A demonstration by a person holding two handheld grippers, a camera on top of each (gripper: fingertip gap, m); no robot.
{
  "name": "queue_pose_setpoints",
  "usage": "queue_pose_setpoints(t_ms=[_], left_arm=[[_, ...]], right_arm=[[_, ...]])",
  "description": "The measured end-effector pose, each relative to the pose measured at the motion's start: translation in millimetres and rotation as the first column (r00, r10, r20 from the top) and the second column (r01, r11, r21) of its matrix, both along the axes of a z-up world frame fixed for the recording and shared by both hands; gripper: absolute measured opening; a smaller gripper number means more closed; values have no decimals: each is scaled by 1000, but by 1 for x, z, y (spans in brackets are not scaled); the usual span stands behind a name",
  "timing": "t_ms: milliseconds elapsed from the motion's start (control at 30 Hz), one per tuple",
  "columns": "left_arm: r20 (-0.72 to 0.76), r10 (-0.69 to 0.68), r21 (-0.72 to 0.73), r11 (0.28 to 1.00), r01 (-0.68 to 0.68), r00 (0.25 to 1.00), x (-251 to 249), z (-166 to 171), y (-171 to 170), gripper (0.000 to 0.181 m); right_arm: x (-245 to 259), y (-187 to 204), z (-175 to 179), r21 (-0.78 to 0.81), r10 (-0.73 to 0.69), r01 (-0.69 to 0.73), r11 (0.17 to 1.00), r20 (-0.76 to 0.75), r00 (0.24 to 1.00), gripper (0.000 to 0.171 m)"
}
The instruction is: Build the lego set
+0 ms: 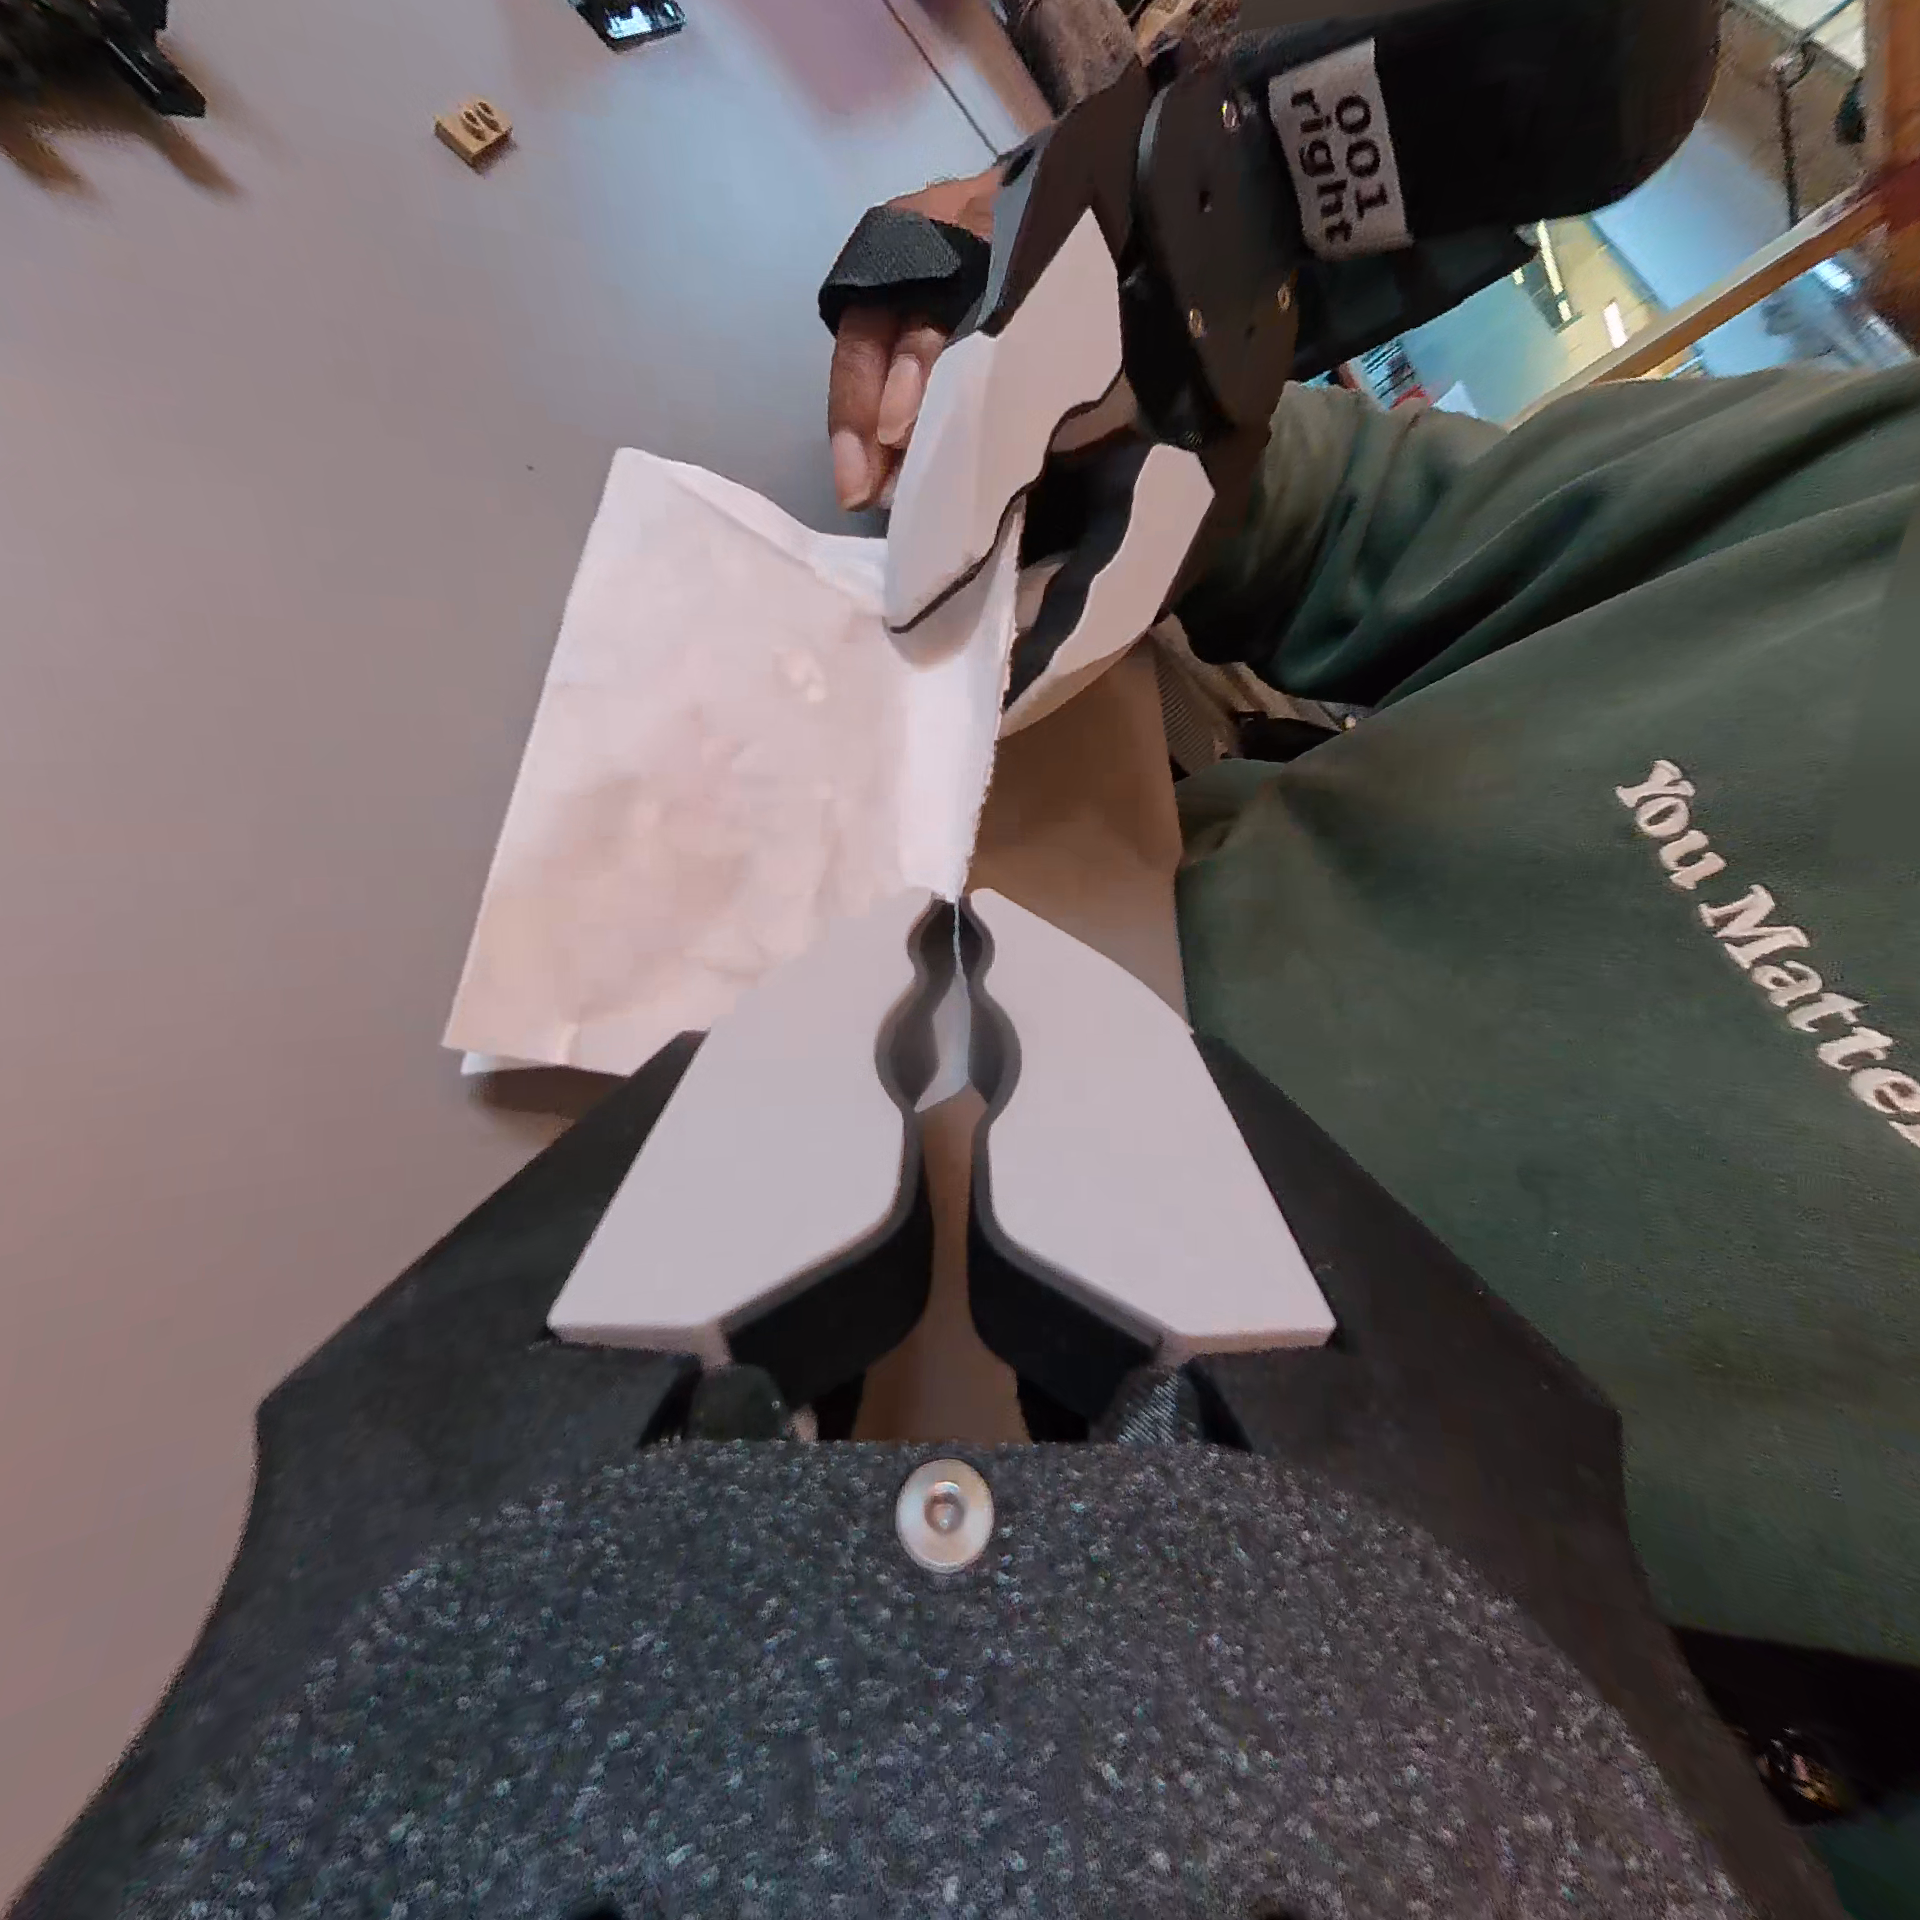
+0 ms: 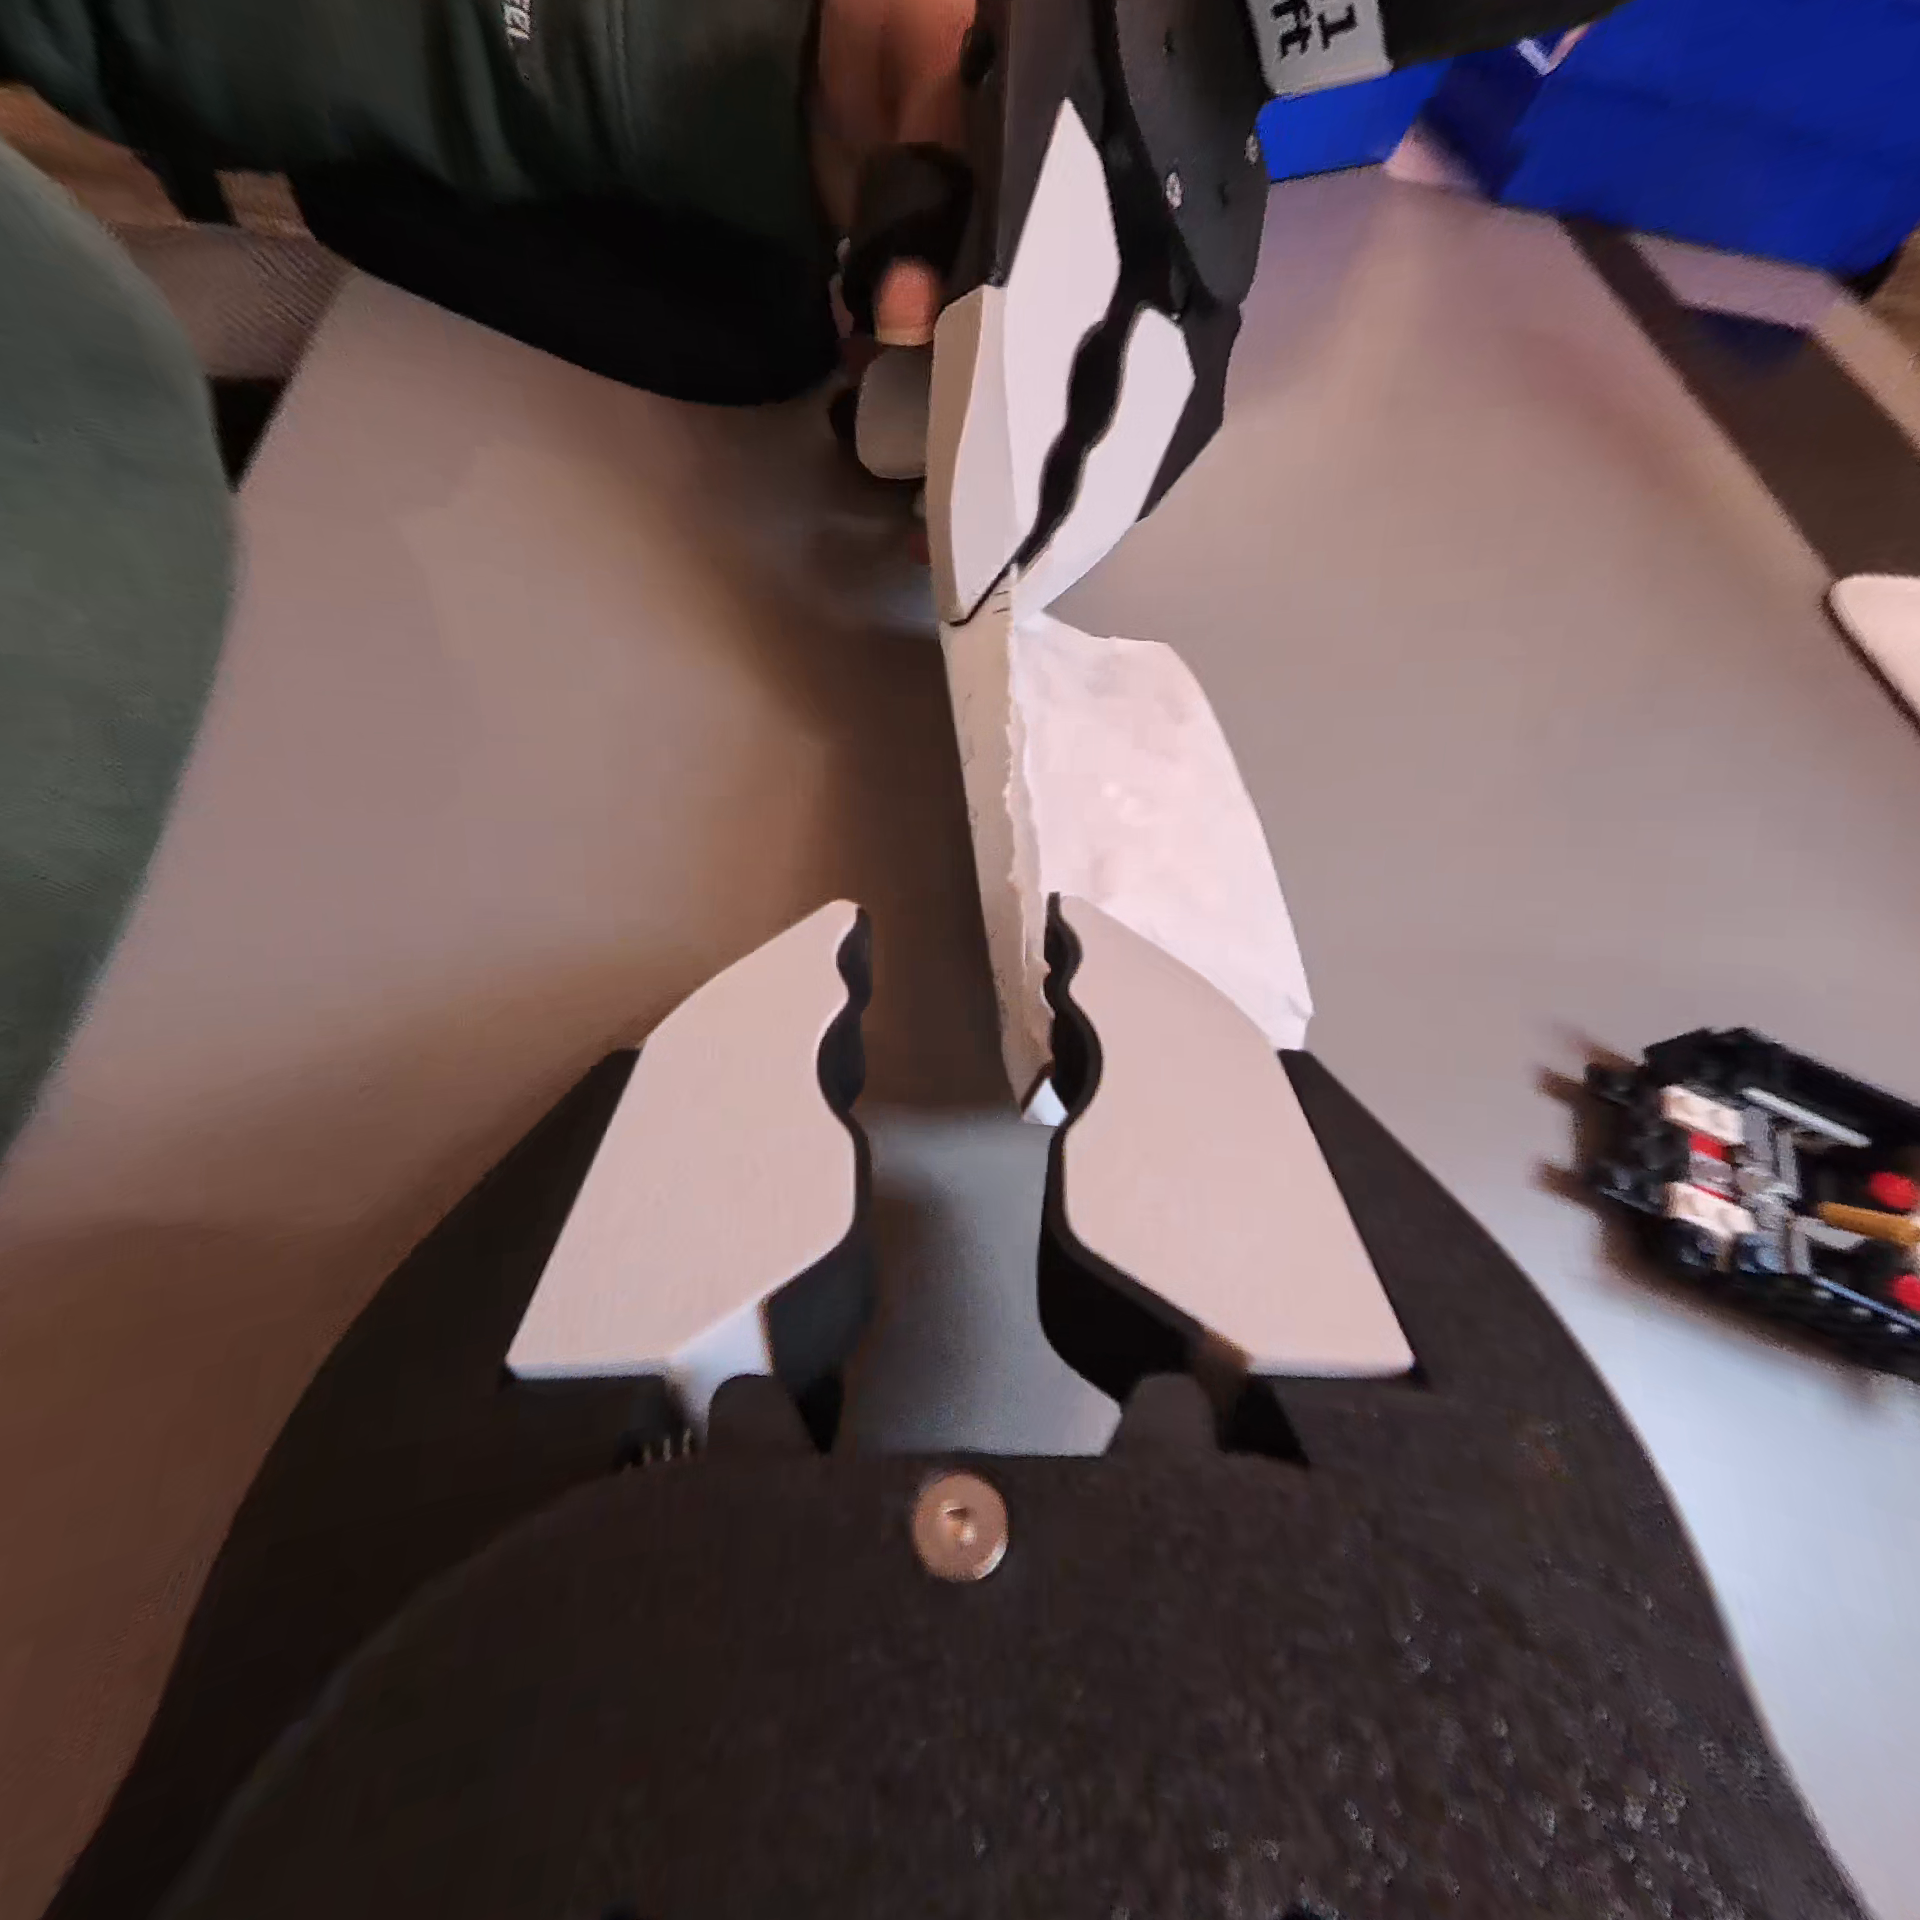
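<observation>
A white paper bag (image 1: 727, 748) is held up over the grey table (image 1: 260, 623). My left gripper (image 1: 954, 906) is shut on one end of the bag's edge. In the right wrist view it hangs from above (image 2: 982, 613), clamped on the far end of the bag (image 2: 1122, 810). My right gripper (image 2: 956, 909) is open. The bag's ragged edge stands between its jaws, against the right-hand finger (image 2: 1195, 1122). In the left wrist view the right gripper (image 1: 977, 665) straddles the bag's other end. A partly built black lego car (image 2: 1756, 1195) lies on the table to the right.
A small tan lego piece (image 1: 475, 133) and blurred dark parts (image 1: 94, 62) lie far off on the table. A blue object (image 2: 1662, 125) and a pale flat thing (image 2: 1881, 644) sit at the right. The person's green sweatshirt (image 1: 1558, 831) is close by. About 7 centimetres separates my left fingertips from my right. It is some 15 centimetres from my right tips to the partly built black lego car (image 2: 1756, 1195).
</observation>
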State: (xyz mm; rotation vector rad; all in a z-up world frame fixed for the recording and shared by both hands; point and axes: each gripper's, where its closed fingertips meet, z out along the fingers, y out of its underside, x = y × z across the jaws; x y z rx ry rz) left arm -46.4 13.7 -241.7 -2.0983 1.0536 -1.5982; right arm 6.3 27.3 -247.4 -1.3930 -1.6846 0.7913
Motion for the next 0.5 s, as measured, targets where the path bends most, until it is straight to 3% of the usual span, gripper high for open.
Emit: queue_pose_setpoints(t_ms=[100,300,400,500], left_arm=[[11,-12,-13,1000,12,1000,1,1,-3,1],[0,-1,140,990,1,1000,1,5,0,3],[-24,10,279,960,-3,1000,2,7,2,14],[-53,26,387,922,-4,998,4,7,4,5]], right_arm=[[-1,0,5,61,2,-1,998,-17,1000,1],[0,2,6,-192,-54,51,980,-9,998,0],[0,5,9,-342,-83,71,937,-20,996,0],[0,7,9,-490,-106,86,868,-13,994,0]])
